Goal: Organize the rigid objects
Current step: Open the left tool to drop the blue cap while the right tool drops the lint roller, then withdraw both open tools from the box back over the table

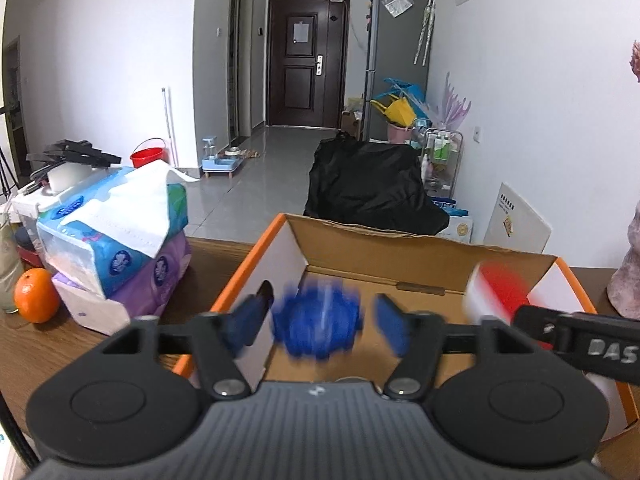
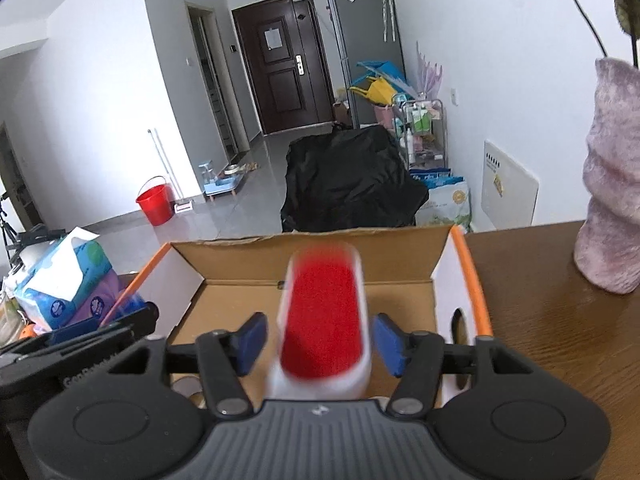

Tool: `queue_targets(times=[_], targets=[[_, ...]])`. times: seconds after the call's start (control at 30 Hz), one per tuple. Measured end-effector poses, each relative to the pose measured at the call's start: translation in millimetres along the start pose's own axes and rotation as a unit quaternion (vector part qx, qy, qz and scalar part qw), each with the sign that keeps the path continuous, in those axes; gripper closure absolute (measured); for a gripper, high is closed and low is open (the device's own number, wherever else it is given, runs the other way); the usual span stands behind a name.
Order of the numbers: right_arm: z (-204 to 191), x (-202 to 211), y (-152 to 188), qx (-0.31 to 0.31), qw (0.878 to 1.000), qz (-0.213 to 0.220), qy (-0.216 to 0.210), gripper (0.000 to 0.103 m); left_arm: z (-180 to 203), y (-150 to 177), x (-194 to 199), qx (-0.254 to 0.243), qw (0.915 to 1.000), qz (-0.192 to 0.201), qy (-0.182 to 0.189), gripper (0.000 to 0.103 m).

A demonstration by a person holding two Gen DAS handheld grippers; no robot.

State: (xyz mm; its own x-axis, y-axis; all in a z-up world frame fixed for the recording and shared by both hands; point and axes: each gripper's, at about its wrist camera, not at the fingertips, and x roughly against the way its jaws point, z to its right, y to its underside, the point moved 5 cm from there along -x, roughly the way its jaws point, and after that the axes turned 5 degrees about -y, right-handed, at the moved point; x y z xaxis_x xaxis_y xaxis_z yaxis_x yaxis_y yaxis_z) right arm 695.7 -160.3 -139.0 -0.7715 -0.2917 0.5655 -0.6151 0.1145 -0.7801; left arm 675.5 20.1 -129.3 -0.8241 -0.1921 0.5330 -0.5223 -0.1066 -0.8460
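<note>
While both grippers hang over the open cardboard box [image 1: 432,256] on the wooden table [image 2: 540,320], each one has a blurred thing between its spread fingers. Between the blue pads of the left gripper [image 1: 320,322] is a round blue object [image 1: 318,326] with a toothed edge; its shape is too blurred to name, and it has no clear long axis. A gap shows on each side of it, so the pads do not press it. The right gripper [image 2: 320,338] is also opened, and the red and white lint brush [image 2: 322,320] lies between its pads without touching them. The long axis of the brush runs away from the camera, toward the far wall of the box, with the red face turned up. Left of the box stand tissue packs [image 1: 120,248] and an orange [image 1: 36,296]
</note>
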Motion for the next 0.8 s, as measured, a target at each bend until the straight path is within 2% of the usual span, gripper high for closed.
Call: queue_targets(times=[0.03,0.07,0.13,0.23,0.5,0.8], targets=[[2.0,3.9,-0.9,0.0,1.0,0.004,0.004,0.016,-2.9,-0.8,1.3,0.003,1.0,0.003,-0.005,0.013],[3.8,7.2,-2.0,0.001,1.0,0.008,0.009,0.012,-5.0,-1.7,3.1,0.004,0.9999,0.007,-0.008,0.007],[6.9,13.2,-4.4,0.002,1.0,0.017,0.012,0.009,-9.4,-4.0,6.3,0.007,0.9998,0.012,-0.011,0.0],[12.9,18.9,-5.8,-0.006,1.0,0.022,0.008,0.003,-12.4,-6.0,9.6,0.01,0.9997,0.017,-0.012,0.0],[15.7,24.9,-4.9,0.0,0.999,0.031,0.012,0.002,-11.2,-6.0,10.5,0.009,0.9998,0.009,-0.013,0.0],[8.7,41.5,-3.2,0.023,0.998,0.055,0.008,0.002,-5.7,-1.4,22.3,-0.004,0.9997,0.02,-0.014,0.0]])
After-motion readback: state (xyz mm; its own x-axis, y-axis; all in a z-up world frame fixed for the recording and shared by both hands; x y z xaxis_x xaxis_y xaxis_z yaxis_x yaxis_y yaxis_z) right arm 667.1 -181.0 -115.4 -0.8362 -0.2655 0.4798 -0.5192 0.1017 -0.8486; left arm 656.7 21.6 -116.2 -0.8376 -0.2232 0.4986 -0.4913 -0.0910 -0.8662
